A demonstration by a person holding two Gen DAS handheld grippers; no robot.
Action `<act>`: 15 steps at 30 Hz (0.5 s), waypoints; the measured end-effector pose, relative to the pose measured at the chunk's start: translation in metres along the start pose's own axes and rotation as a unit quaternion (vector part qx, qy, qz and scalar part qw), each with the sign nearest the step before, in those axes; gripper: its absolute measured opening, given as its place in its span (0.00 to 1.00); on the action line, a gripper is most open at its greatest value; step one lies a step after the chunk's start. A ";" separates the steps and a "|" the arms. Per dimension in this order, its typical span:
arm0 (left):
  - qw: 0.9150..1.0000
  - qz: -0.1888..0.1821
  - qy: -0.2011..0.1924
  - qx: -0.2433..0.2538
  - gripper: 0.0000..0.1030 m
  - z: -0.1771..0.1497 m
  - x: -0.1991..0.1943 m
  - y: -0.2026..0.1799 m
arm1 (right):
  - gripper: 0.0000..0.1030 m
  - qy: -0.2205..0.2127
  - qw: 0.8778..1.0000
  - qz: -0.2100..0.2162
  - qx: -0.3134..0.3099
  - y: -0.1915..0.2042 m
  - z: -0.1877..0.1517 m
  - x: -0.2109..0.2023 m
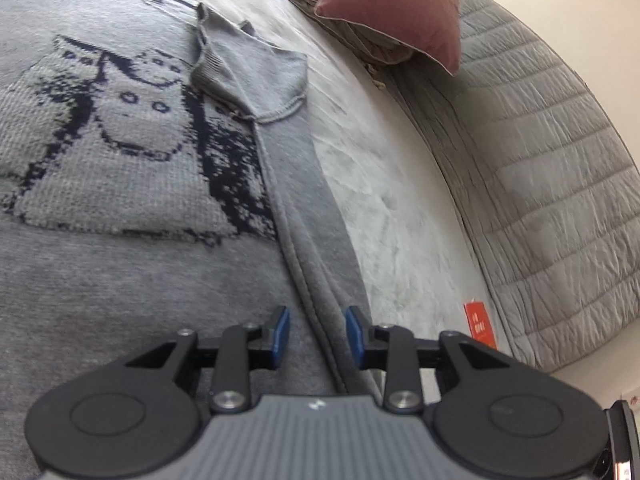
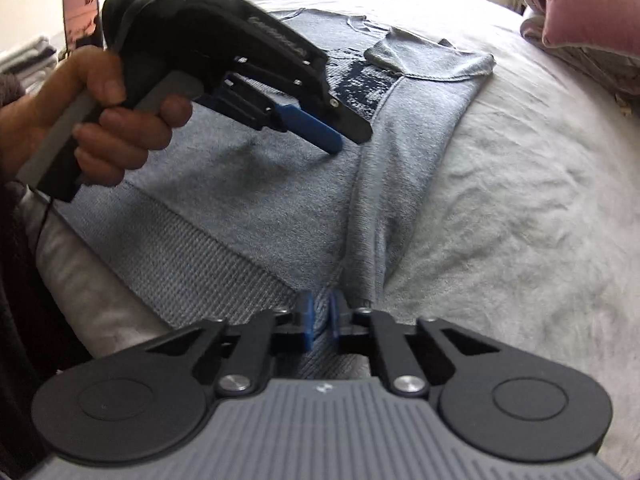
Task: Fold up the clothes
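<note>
A grey knit sweater (image 1: 132, 264) with a dark navy animal pattern lies flat on the white bed sheet (image 1: 400, 216). One sleeve (image 1: 256, 76) is folded in over its chest. My left gripper (image 1: 318, 330) is open just above the sweater's right side seam, which runs between the blue fingers (image 1: 282, 326). In the right wrist view the sweater (image 2: 256, 200) spreads ahead, and my right gripper (image 2: 320, 320) is shut on its ribbed hem near the side seam. A hand (image 2: 116, 128) holds the left gripper (image 2: 344, 140) low over the sweater's middle.
A dusty-pink pillow (image 1: 396, 12) lies on folded bedding at the head of the bed. A grey quilted cover (image 1: 540, 160) runs along the right side, with a red tag (image 1: 480, 328) beside it. Bare white sheet (image 2: 520, 200) lies right of the sweater.
</note>
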State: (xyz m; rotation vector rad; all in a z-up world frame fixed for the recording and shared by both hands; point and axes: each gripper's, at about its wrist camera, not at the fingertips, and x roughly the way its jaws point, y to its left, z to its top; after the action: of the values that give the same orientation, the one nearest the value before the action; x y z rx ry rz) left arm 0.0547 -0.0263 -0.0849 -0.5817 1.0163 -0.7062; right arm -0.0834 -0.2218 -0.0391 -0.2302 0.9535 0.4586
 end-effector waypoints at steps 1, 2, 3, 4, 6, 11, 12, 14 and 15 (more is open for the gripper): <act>1.000 0.000 -0.002 -0.002 0.36 0.000 -0.001 0.001 | 0.06 -0.001 1.000 0.012 0.016 -0.005 0.000 -0.002; 1.000 0.000 -0.004 -0.004 0.37 0.000 -0.001 0.001 | 0.06 -0.007 0.999 0.034 0.038 -0.012 0.001 -0.006; 1.000 -0.001 -0.005 -0.005 0.38 0.000 0.000 0.001 | 0.06 -0.016 0.996 0.060 0.057 -0.018 0.000 -0.011; 1.000 -0.002 -0.005 -0.007 0.38 0.000 0.000 0.002 | 0.06 -0.025 0.993 0.086 0.075 -0.023 0.000 -0.015; 1.000 -0.006 -0.007 -0.014 0.38 -0.001 0.002 0.003 | 0.06 -0.043 0.987 0.123 0.098 -0.030 0.001 -0.023; 0.999 -0.020 -0.023 -0.045 0.37 -0.002 0.005 0.010 | 0.06 -0.062 0.973 0.178 0.135 -0.037 0.007 -0.029; 0.998 -0.021 -0.027 -0.051 0.36 -0.003 0.006 0.012 | 0.06 -0.063 0.971 0.183 0.140 -0.036 0.009 -0.028; 0.998 -0.025 -0.031 -0.055 0.24 -0.004 0.008 0.015 | 0.06 -0.058 0.970 0.187 0.143 -0.035 0.012 -0.025; 0.998 -0.014 -0.033 -0.043 0.10 -0.005 0.008 0.011 | 0.06 -0.055 0.970 0.189 0.144 -0.034 0.014 -0.023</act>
State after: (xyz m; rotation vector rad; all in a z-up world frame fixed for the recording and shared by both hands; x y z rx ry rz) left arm 0.0555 -0.0252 -0.0995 -0.6906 0.9817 -0.6671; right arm -0.0681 -0.2529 -0.0123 0.2445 0.9437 0.6664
